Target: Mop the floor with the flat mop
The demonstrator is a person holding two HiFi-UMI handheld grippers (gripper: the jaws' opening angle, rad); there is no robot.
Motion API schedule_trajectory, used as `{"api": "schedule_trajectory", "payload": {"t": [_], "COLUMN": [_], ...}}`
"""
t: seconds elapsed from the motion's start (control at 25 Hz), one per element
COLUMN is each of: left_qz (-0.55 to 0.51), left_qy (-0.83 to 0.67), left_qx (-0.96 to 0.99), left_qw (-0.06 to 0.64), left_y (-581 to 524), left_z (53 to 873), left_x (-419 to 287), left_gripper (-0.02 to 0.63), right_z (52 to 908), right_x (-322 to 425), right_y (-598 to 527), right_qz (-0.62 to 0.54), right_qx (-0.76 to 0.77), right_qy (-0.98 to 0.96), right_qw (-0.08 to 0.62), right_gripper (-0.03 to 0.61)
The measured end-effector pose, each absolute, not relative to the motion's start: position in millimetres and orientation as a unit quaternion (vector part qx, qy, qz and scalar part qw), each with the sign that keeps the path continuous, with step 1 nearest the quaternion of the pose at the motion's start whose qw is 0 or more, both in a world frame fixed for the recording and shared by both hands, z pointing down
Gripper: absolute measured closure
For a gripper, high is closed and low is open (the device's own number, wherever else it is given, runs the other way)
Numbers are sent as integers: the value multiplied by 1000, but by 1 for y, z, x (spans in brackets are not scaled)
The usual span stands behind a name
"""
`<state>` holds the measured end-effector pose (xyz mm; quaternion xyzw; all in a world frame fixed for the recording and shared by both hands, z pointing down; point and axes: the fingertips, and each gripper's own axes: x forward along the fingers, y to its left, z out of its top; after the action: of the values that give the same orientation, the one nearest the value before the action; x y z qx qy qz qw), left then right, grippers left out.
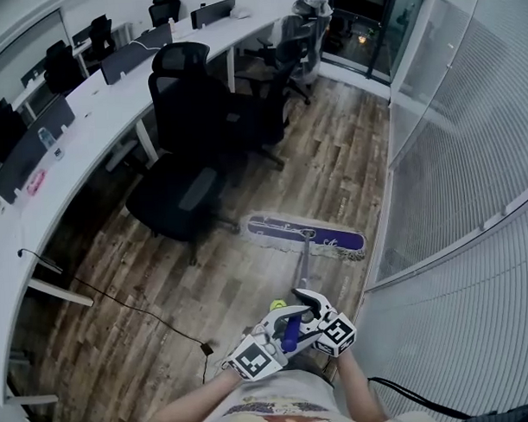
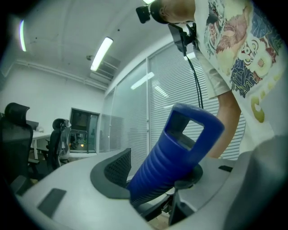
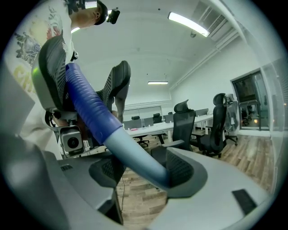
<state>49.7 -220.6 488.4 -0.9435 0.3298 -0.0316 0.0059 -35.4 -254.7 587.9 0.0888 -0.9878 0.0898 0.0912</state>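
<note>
Clamping flat mop (image 1: 302, 263) with both grippers. Left gripper (image 1: 281, 320): jaws pressed onto blue ribbed grip (image 2: 173, 157). Right gripper (image 1: 309, 299): jaws pinching pale shaft (image 3: 135, 155) beside grip. Mop head (image 1: 306, 233) flat on wood floor (image 1: 332, 169), 12 o'clock from grippers; office chair (image 1: 173, 200) at its 9 o'clock.

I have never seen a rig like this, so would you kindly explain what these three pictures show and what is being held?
There is no robot here. A person carries a tool in each hand: the left hand-held gripper and the right hand-held gripper. The head view comes from a camera on the person's head, looking down. The other two pictures come from cameras riding on each gripper, looking along its jaws. Both grippers are clamped on a flat mop: the left on its blue grip, the right lower, on the grey pole. The mop's pad rests on the wooden floor, near black office chairs and a long white desk.
</note>
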Motion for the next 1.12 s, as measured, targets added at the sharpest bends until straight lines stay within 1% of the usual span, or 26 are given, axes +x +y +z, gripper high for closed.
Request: {"api": "schedule_trajectory", "payload": {"t": [0.28,0.52,0.68,0.76,0.92,1.12], "left_qz": [-41,-35,-53,-68,-113,-131], "left_qy": [331,370,372,369,351,336], "left_qx": [-943,-929,-927,-927,-929,-931], "left_qw": [5,-9,7,13,34,56], "left_y": [-341,-495,-585,-621,-663,-656], "left_z": [497,484,489,498,519,522], "left_x": [39,14,8,9,17,32], "left_gripper": [413,416,442,443,451,476], "right_z": [594,582,585,592,607,608], "right_x": [-47,-64,-70,-71,-68,-55], "right_y": [-376,-526,-616,-654,-701,-698], "right_qz": [80,81,77,76,78,85], "right_qx": [81,84,86,89,99,121], "right_qy": [-989,-991,-992,-991,-988,-986], "right_qw": [95,64,56,61,84,82], "right_gripper": [331,330,330,330,327,328]}}
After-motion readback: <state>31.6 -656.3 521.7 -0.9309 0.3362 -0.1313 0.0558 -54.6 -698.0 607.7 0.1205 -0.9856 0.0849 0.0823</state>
